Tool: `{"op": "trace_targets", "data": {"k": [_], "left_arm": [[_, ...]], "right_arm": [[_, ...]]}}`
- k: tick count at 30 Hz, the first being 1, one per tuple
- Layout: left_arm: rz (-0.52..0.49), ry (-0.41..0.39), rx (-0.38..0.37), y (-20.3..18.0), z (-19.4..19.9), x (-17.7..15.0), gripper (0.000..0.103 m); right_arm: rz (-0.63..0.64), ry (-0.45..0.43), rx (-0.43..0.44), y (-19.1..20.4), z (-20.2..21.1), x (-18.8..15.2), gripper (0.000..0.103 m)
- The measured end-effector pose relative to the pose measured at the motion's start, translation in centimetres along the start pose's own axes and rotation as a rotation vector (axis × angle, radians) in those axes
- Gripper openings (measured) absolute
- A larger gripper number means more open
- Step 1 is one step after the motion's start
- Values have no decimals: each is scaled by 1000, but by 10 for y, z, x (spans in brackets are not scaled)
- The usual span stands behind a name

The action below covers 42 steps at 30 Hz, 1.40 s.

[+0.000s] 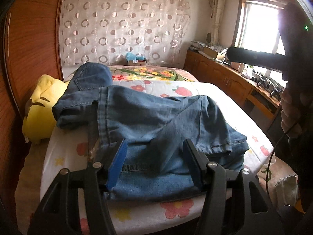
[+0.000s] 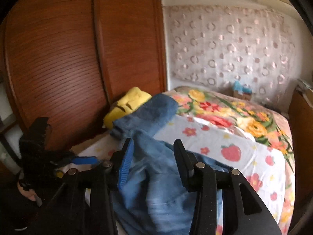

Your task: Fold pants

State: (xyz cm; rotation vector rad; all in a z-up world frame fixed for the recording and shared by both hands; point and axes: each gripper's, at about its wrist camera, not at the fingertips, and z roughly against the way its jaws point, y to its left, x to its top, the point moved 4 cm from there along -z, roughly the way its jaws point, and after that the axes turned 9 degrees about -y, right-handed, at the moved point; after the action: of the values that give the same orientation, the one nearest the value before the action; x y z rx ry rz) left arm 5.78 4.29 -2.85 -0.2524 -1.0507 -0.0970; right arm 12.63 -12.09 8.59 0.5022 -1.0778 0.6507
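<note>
Blue denim pants lie crumpled on the bed, one leg running back toward the far left and a hem bunched at the right. My left gripper is open, its fingers spread over the near part of the denim without pinching it. In the right wrist view the pants lie below and between the open fingers of my right gripper, which hovers over them. The left gripper also shows in the right wrist view at the left edge. The right gripper shows as a dark shape in the left wrist view at the upper right.
The bed has a white fruit-print sheet and a floral blanket further back. A yellow plush toy lies at the bed's left, against a wooden wardrobe. Wooden cabinets with clutter stand under the window at the right.
</note>
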Motion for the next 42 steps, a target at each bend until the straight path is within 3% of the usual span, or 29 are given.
{"op": "trace_targets", "data": {"k": [10,12,14,21,27,28,31,33,42], "left_arm": [[-28,40,-25,-11,-19,-18,58],[-52,45,-25,-13,-25,-21,58],[-62,55,-24,-13,-30,-22,57],[-91,84,-42,-12,-48,-24,33],[-106,98,-52,-14,-62,-22,32],[-108,95,-52,-15,-62,-21,32],[-124,80,-57,-18,-61,-18,19],[-121,70,-61,-20,-56,-16,12],[-73,-94,-104,-29,28,15,8]], "right_arm": [[-69,133,-108,-38,0,-73,43],[-92,156,-119,-42,0,-89,48],[-119,177,-122,-46,-1,-105,60],[-207,244,-98,-51,-12,-139,60],[-297,274,-40,-56,-28,-147,60],[-305,272,-33,-57,-30,-146,59],[-296,272,-19,-57,-35,-140,6],[-264,240,-2,-53,-31,-128,3],[-97,61,35,-27,-16,-15,1]]}}
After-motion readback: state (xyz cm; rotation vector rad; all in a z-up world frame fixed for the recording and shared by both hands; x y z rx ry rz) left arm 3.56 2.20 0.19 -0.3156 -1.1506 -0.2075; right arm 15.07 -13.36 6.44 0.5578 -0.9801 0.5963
